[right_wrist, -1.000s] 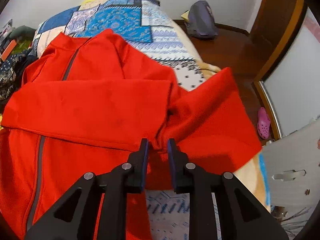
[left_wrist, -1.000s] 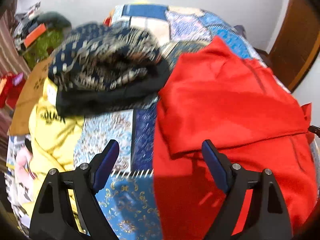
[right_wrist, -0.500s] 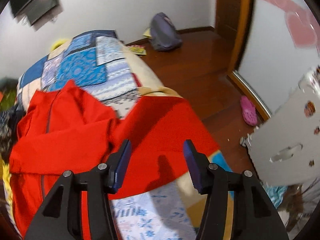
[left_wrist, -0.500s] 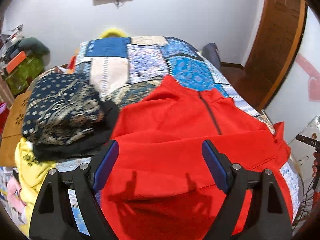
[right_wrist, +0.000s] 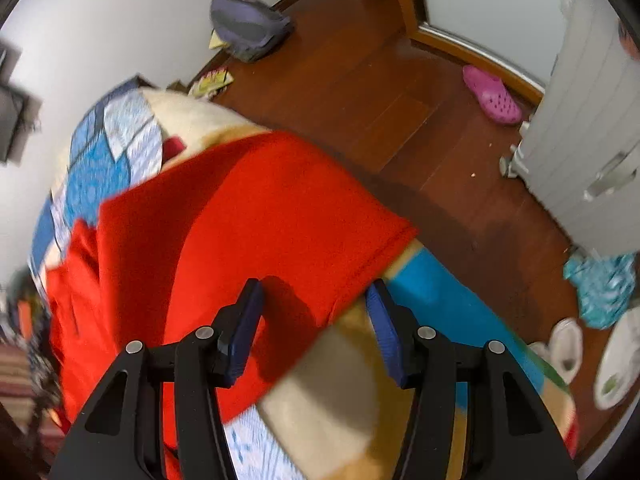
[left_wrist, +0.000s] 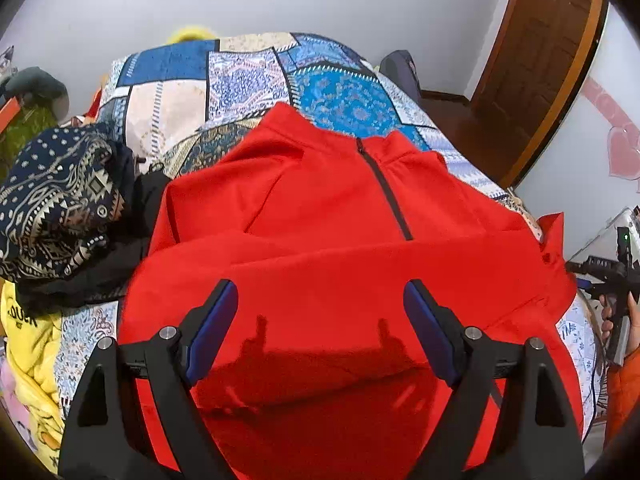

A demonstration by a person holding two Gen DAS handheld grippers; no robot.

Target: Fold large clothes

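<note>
Nearest, the left gripper (left_wrist: 320, 332) hovers wide apart and empty over the red zip-neck pullover (left_wrist: 320, 208) spread on the patchwork bedspread (left_wrist: 248, 76). The right gripper (right_wrist: 314, 330), parted and empty, should straddle the overhanging sleeve (right_wrist: 280, 216) hem squarely before pinching.

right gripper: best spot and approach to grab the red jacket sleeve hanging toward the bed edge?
Take the red jacket sleeve at its hemmed cuff edge, near the corner that overhangs the bed. Likely best from the floor side, sliding one finger under the hem: there the cloth lifts off the mattress, while further in it lies flat. The right gripper is open, its jaws already straddling that edge.
</note>
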